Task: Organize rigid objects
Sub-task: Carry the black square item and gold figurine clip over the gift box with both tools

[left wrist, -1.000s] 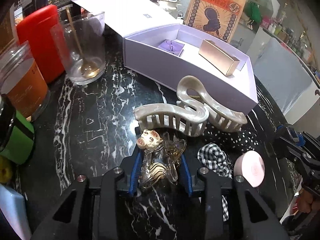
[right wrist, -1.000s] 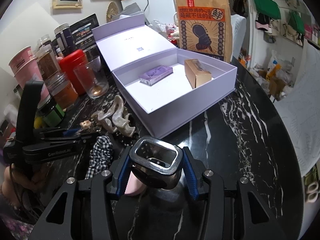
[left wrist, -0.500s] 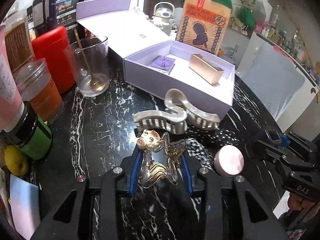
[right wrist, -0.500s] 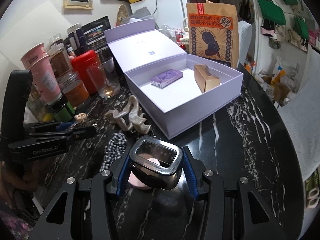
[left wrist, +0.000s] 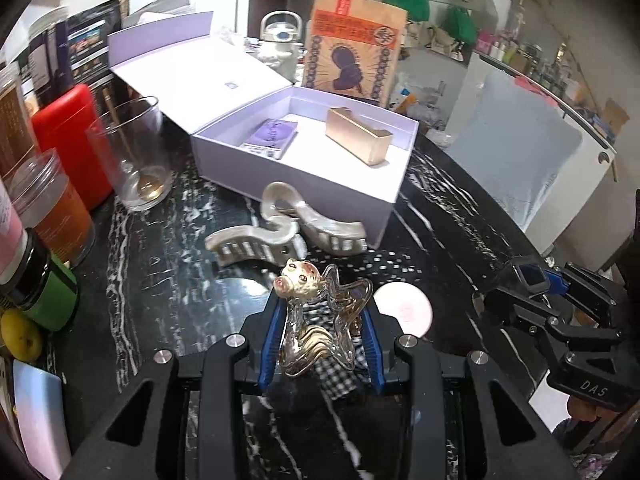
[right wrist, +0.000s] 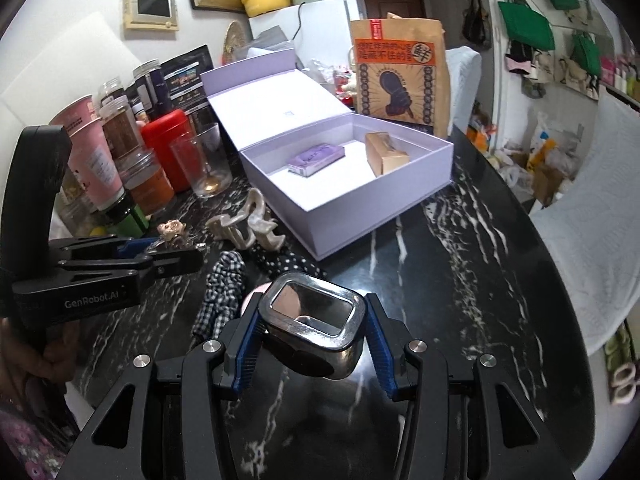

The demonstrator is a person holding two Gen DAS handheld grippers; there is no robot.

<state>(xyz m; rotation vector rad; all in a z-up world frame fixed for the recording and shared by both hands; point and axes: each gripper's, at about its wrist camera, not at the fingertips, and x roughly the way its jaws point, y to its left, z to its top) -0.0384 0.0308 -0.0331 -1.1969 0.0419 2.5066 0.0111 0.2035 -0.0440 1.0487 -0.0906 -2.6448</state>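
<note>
The work surface is a black marble-veined table [right wrist: 460, 280] in a cluttered domestic room, with jars and a drinking glass [left wrist: 132, 152] along its left edge.

Largest item: the open lilac box [right wrist: 360, 200], lid folded back, standing at the far middle of the table. It already holds two things, a purple pack [right wrist: 317, 159] on its left and a gold carton [right wrist: 386, 154] on its right; much of its floor shows bare.

Outside it lie the pearl claw clip [left wrist: 280, 232], close against the box's near wall, a checked fabric scrunchie [right wrist: 224, 288] and a round pink compact [left wrist: 406, 308], both on the table nearer you.

Your right gripper [right wrist: 312, 334] is clamped at a middling width on a dark metal-rimmed case [right wrist: 314, 320], lifted clear of the table, its rectangular opening facing up and its long axis running across the fingers.

Your left gripper [left wrist: 320, 332] is pinched narrow on a clear star-shaped clip with a small figurine head [left wrist: 320, 312]; the head points away from you toward the box, the clip's long axis along the fingers.

Assessment: two items stowed, two in carriage, neither yet over the box. At least the pearl clip and compact remain; the scrunchie is soft and may not belong
</note>
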